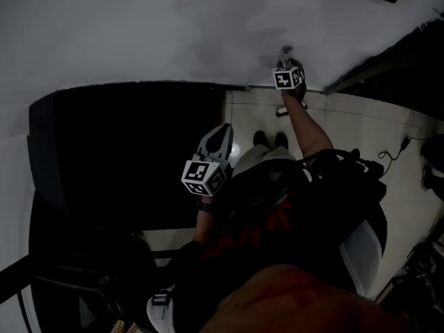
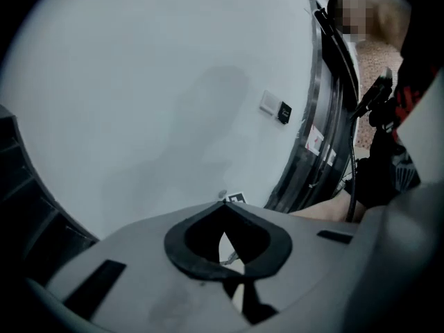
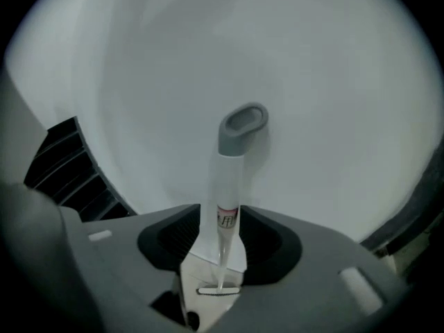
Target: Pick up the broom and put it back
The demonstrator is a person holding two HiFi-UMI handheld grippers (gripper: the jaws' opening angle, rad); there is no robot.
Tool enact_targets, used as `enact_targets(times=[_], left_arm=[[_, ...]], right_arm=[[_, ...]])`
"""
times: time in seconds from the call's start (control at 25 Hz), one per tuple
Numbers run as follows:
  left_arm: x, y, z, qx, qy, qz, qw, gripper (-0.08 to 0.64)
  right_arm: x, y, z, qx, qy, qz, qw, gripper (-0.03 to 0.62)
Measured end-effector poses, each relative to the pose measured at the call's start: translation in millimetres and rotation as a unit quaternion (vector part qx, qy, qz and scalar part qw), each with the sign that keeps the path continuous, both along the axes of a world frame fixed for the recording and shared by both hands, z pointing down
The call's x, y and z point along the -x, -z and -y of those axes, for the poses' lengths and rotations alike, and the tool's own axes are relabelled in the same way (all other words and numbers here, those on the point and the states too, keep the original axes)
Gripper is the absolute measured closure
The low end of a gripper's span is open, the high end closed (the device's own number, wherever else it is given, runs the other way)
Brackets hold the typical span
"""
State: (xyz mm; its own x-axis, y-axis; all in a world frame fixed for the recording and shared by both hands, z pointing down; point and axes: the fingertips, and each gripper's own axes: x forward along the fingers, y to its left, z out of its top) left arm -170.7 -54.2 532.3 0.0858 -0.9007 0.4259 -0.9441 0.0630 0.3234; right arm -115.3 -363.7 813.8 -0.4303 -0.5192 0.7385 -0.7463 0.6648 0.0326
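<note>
The broom [image 3: 229,179] stands upright against the white wall, with a white handle and a grey cap with a hanging hole. Its head [image 3: 218,291] shows far below on the floor. My right gripper [image 3: 222,210] is open around the handle, with a gap on each side and neither pad pressing on it. In the head view that gripper [image 1: 288,62] is held out to the wall, just under the broom's cap [image 1: 286,50]. My left gripper [image 1: 220,132] hangs nearer the body, its jaws shut with nothing in them [image 2: 224,203].
A large dark panel [image 1: 132,151] fills the left side below the white wall [image 1: 173,26]. The tiled floor [image 1: 361,137] has a cable [image 1: 392,151] on it at the right. A switch plate [image 2: 270,103] and a dark metal frame [image 2: 326,130] are on the wall.
</note>
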Motion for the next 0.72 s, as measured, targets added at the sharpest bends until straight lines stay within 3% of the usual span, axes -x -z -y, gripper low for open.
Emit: enact_targets(times=[0.04, 0.12, 0.2, 0.4, 0.56, 0.72], left_arm=[[5.7, -4.3, -5.0, 0.011, 0.006, -0.004, 0.9999, 0.554], [16.3, -8.9, -6.2, 0.020, 0.015, -0.010, 0.9996, 0.555], [23.1, -11.1, 1.4, 0.015, 0.015, -0.012, 0.9997, 0.555], [22.2, -6.2, 34.9, -0.013, -0.016, -0.022, 0.9996, 0.555], [16.4, 12.8, 70.5, -0.056, -0.053, -0.018, 0.9969, 0.555], [9.6, 35.0, 96.7, -0.062, -0.080, -0.015, 0.9948, 0.555]], right_arm=[[-0.6, -9.6, 6.0, 0.010, -0.016, -0.004, 1.000, 0.417], [-6.0, -17.6, 11.9, 0.015, -0.034, -0.005, 0.999, 0.489], [-13.8, -8.5, 3.4, -0.003, -0.020, 0.001, 1.000, 0.490], [-66.2, 40.6, -86.1, -0.045, -0.005, 0.048, 0.998, 0.491], [-103.1, 126.8, -141.2, -0.075, 0.004, 0.124, 0.989, 0.489], [-104.0, 265.2, -144.0, -0.159, 0.018, 0.219, 0.962, 0.489]])
